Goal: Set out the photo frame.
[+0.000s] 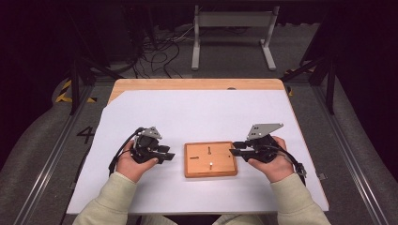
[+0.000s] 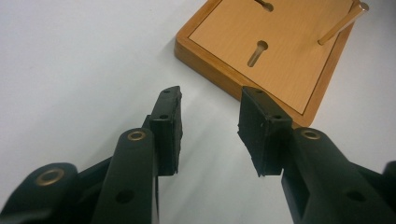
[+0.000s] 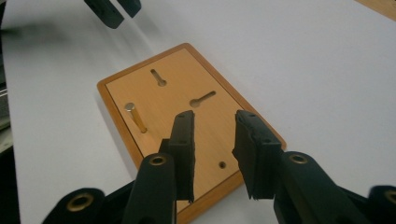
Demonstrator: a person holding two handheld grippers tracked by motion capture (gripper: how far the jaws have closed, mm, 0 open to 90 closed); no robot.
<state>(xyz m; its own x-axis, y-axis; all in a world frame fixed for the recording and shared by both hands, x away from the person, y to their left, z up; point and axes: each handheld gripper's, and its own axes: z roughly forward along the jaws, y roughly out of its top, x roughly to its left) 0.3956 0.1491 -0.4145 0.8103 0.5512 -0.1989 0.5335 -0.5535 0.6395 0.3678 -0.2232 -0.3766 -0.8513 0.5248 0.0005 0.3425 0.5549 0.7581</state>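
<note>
A small wooden board (image 1: 219, 168) lies on the white sheet between my two grippers. It has keyhole slots (image 3: 202, 99) and one short brass peg (image 3: 136, 118) standing upright in it. My left gripper (image 1: 170, 153) sits just left of the board and points at its left edge (image 2: 210, 77). Its jaws are open in the left gripper view (image 2: 210, 109), with only bare sheet between them. My right gripper (image 1: 233, 148) reaches over the board's right edge. Its jaws are open in the right gripper view (image 3: 215, 123) and nothing is between them. The peg (image 2: 338, 25) is apart from both grippers.
The white sheet (image 1: 197, 112) covers most of a wooden table (image 1: 197, 84), which shows along the far edge. Behind the table are a metal stand (image 1: 232, 37) and loose cables (image 1: 159, 51) on the floor. The left gripper's jaws (image 3: 112, 9) show far off in the right gripper view.
</note>
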